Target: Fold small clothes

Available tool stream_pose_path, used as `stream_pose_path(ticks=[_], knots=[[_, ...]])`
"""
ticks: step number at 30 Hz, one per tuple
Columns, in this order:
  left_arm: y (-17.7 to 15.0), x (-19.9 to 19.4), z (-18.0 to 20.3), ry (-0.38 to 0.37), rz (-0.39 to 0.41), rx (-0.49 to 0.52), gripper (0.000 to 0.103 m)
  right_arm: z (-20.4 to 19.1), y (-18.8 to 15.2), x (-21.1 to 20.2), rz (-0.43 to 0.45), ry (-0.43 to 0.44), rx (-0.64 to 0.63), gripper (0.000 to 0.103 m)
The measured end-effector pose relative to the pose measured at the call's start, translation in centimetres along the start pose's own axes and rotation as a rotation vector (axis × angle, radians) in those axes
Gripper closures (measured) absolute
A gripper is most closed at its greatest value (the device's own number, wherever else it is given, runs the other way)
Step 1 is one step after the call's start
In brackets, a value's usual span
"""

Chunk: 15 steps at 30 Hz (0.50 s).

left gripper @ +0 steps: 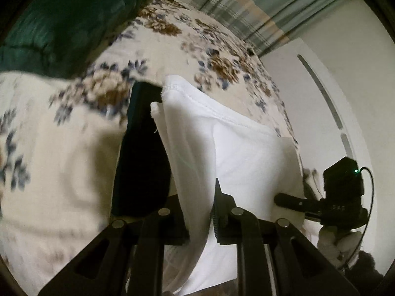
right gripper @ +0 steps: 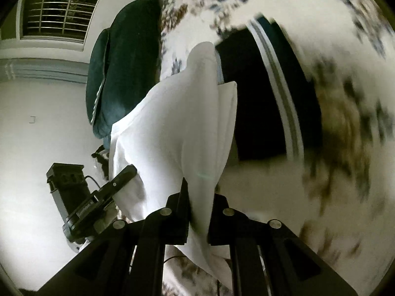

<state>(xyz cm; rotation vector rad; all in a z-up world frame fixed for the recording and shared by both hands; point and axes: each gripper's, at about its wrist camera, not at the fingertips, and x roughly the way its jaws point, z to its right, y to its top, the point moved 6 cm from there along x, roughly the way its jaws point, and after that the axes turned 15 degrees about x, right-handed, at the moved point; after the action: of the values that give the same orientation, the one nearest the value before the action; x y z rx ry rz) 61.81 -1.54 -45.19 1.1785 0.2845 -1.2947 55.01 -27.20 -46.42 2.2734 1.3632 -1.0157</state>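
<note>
A small white garment (left gripper: 222,143) hangs stretched between both grippers above a floral bedspread (left gripper: 61,135). My left gripper (left gripper: 197,212) is shut on one edge of it. My right gripper (right gripper: 198,212) is shut on the other edge, with the white garment (right gripper: 172,128) rising in a fold ahead. The right gripper also shows in the left wrist view (left gripper: 291,201), and the left gripper shows in the right wrist view (right gripper: 123,175). A black garment with white stripes (right gripper: 266,93) lies flat on the bedspread (right gripper: 345,148) below; it also shows in the left wrist view (left gripper: 143,153).
A dark green pillow (left gripper: 74,24) lies at the head of the bed; it also shows in the right wrist view (right gripper: 123,74). A striped curtain (left gripper: 259,12) and white walls stand beyond the bed. A barred window (right gripper: 59,14) is on the wall.
</note>
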Motion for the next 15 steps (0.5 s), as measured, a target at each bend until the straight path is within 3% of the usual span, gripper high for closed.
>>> stream_pose_path(ticks=[6, 11, 14, 15], knots=[[3.9, 6.0, -3.6, 0.073, -0.033, 0.003, 0.090, -0.2, 8.5, 3.8, 0.001, -0.067, -0.016, 0.093], [4.5, 8.2, -5.0, 0.137, -0.064, 0.010, 0.086, 0.7, 10.6, 6.6, -0.022, -0.146, -0.040, 0.092], [4.9, 7.3, -4.6, 0.251, -0.029, 0.079, 0.075, 0.4, 10.2, 7.3, 0.022, -0.236, -0.092, 0.074], [5.2, 7.0, -4.4, 0.294, -0.017, 0.106, 0.068, 0.3, 9.9, 7.0, 0.060, -0.309, -0.120, 0.058]])
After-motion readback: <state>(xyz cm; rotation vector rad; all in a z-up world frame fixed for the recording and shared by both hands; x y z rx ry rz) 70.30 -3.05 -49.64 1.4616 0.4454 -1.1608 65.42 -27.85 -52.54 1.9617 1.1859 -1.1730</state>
